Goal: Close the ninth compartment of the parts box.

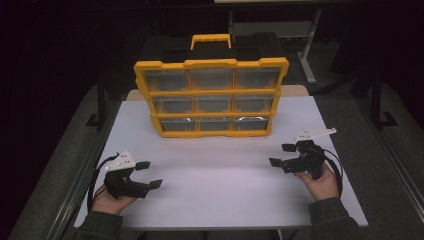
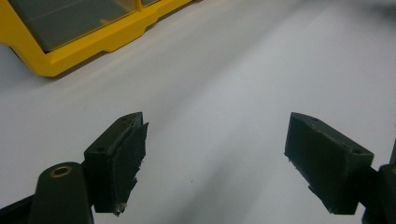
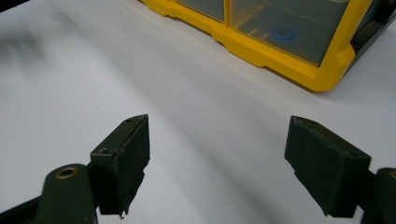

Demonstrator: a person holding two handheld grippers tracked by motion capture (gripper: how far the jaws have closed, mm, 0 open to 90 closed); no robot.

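Observation:
A yellow organizer case (image 1: 212,95) with a carry handle and clear-lidded compartments stands upright at the back middle of the white table (image 1: 220,195). My left gripper (image 1: 149,174) rests low at the front left, open, nothing between its jaws. At the front right my right gripper (image 1: 282,155) is open and empty too. In the left gripper view the case's corner (image 2: 79,32) lies beyond the open left gripper (image 2: 215,158). The right gripper view shows the case (image 3: 280,42) ahead of the right gripper (image 3: 217,158), with a small blue ring (image 3: 284,33) inside a corner compartment.
The white table's edges drop to a dark grey floor (image 1: 45,170) on both sides. Metal frame legs (image 1: 307,55) stand behind the case. A person's hands (image 1: 320,185) and sleeves enter at the bottom.

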